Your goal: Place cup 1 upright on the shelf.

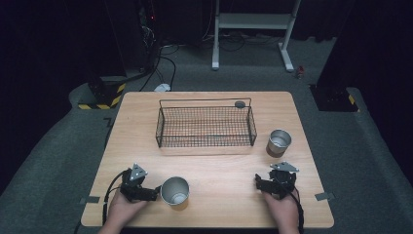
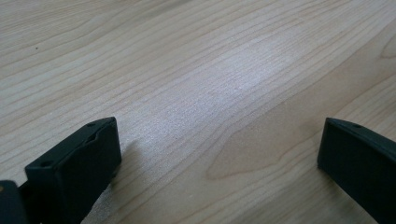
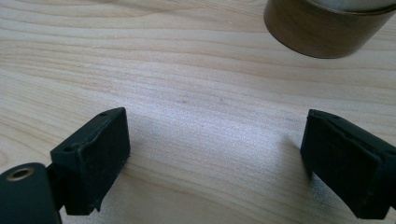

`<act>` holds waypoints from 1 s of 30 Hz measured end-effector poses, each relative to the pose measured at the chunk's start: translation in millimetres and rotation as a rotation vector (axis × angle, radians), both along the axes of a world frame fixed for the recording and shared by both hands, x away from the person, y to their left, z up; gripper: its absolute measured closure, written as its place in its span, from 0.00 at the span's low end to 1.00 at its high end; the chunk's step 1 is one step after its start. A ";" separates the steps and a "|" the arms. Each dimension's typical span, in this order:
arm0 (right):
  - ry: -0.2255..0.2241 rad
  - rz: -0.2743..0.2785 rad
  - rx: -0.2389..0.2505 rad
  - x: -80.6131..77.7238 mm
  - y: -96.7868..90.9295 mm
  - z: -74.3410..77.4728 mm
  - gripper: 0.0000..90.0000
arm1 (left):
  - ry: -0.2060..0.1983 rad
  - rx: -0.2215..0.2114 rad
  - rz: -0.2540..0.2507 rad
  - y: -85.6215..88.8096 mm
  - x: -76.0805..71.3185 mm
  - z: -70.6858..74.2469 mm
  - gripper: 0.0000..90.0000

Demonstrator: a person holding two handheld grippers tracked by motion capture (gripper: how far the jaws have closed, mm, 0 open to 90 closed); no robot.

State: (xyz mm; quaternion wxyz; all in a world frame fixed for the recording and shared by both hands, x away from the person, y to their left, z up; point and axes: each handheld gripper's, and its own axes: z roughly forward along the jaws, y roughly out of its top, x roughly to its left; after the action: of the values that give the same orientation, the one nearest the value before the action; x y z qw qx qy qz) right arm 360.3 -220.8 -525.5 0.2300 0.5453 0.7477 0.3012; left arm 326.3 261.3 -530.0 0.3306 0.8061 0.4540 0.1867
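Left gripper [image 1: 146,191] sits low at the near left of the surface [image 1: 219,168], jaws spread wide with nothing between them, just bare wood grain in the left gripper view [image 2: 219,154]. Right beside it, just off its tips, stands a metal cup [image 1: 175,190], upright, mouth up; something pale shows at its bottom, though whether that is contents or a reflection I cannot tell. Over on the near right, the right gripper [image 1: 260,184] rests on the wood too, jaws equally wide apart and holding nothing [image 3: 215,149]. Ahead of it, a little apart, stands a second cup [image 1: 279,142], upright, its inside shiny and looking empty; the right gripper view catches its lower wall [image 3: 322,32] mirroring the wood. Farther back, mid-surface, a black wire basket [image 1: 205,141] sits square to the edge, well apart from both grippers, nothing lying on its mesh floor; a small dark round disc [image 1: 239,104] sits at its far right rim. No labels or writing can be read on cups or basket.
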 end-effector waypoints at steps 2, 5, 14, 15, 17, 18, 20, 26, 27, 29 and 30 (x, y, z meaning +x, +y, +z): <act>0.001 -0.002 0.001 -0.1 0.1 0.0 0.09 | 0.001 -0.007 -0.013 1.0 0.4 0.6 0.00; 0.001 -0.002 0.000 -0.1 0.1 0.0 0.09 | -0.012 -0.003 -0.020 2.7 0.5 1.7 0.00; 0.001 -0.003 0.000 0.0 0.2 0.0 0.09 | -0.053 -0.095 -0.015 15.4 -8.0 13.5 0.00; 0.001 -0.003 0.000 -0.1 0.2 0.0 0.09 | -0.067 -0.119 -0.017 19.4 -10.4 17.6 0.00; 0.001 -0.003 0.000 -0.1 0.2 0.0 0.09 | -0.075 -0.131 -0.015 20.1 -12.2 19.6 0.00; 0.001 -0.003 0.001 -0.1 0.2 0.0 0.09 | -0.090 -0.138 -0.023 22.0 -14.9 23.7 0.00; 0.000 -0.003 0.000 0.0 0.2 0.0 0.09 | -0.105 -0.148 -0.027 23.5 -16.7 27.3 0.00; 0.001 -0.004 0.001 -0.1 0.3 0.0 0.09 | -0.139 -0.168 -0.058 23.3 -22.5 35.4 0.00; 0.001 -0.004 0.001 -0.1 0.3 0.0 0.09 | -0.143 -0.178 -0.076 21.6 -26.0 39.7 0.00; 0.001 -0.004 0.001 -0.1 0.3 0.0 0.09 | -0.165 -0.182 -0.081 19.9 -30.7 44.4 0.00; 0.001 -0.004 0.001 -0.1 0.3 0.0 0.09 | -0.176 -0.186 -0.082 19.5 -32.9 46.4 0.00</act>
State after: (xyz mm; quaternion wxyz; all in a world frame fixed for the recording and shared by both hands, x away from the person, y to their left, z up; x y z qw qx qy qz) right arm 360.2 -220.5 -525.5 0.2302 0.5470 0.7465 0.3008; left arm 293.4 280.8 -483.6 0.4498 0.7704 0.4051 0.2000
